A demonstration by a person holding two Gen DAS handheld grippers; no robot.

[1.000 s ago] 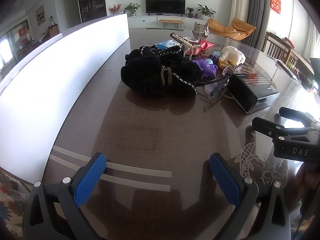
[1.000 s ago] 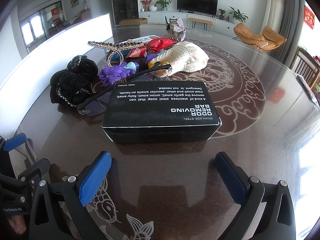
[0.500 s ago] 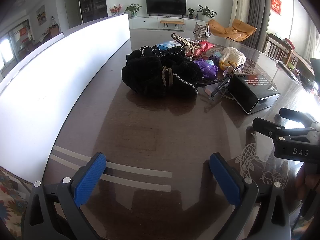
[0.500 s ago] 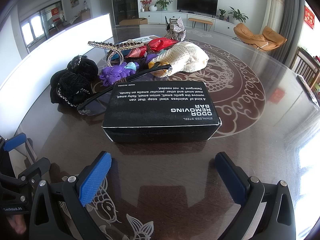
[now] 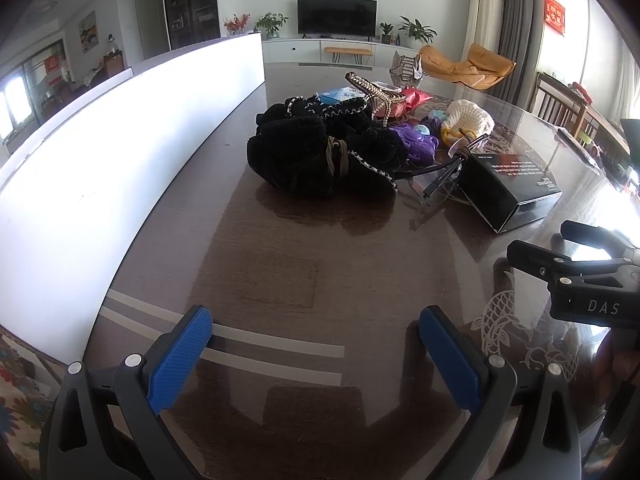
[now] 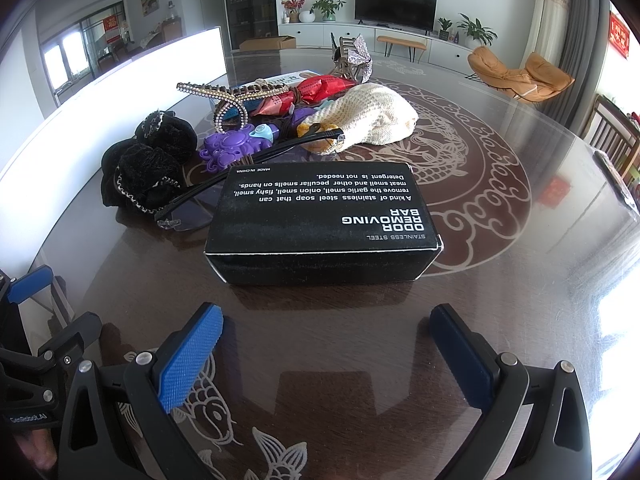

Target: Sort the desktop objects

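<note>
Box: black box lying flat straight ahead of the right gripper, just past its fingertips, white print on top reading ODOR REMOVING BAR; from the left gripper it sits ahead and well to the right
Glasses: dark glasses just left of the box, one arm running back along the box's far left corner toward the knit pouch
Black fluff: black furry bundle with silver chain trim, dead ahead of the left gripper and well apart from it; from the right gripper it's ahead on the left
Purple toy: purple plastic piece behind the glasses, between the fluff and the knit pouch
Knit pouch: cream knit pouch beyond the box, a yellow bit poking out at its near end
Hair clip: rhinestone clip standing up behind the purple toy
Red wrapper: red packet at the back of the pile, touching the clip's right side
Right gripper: right gripper low over the table, blue pads spread wide, nothing between them
Left gripper: left gripper also spread wide and empty, over bare wood
Table: dark glossy table with pale dragon and fish patterns
Left side: white panel runs along the table's left edge
</note>
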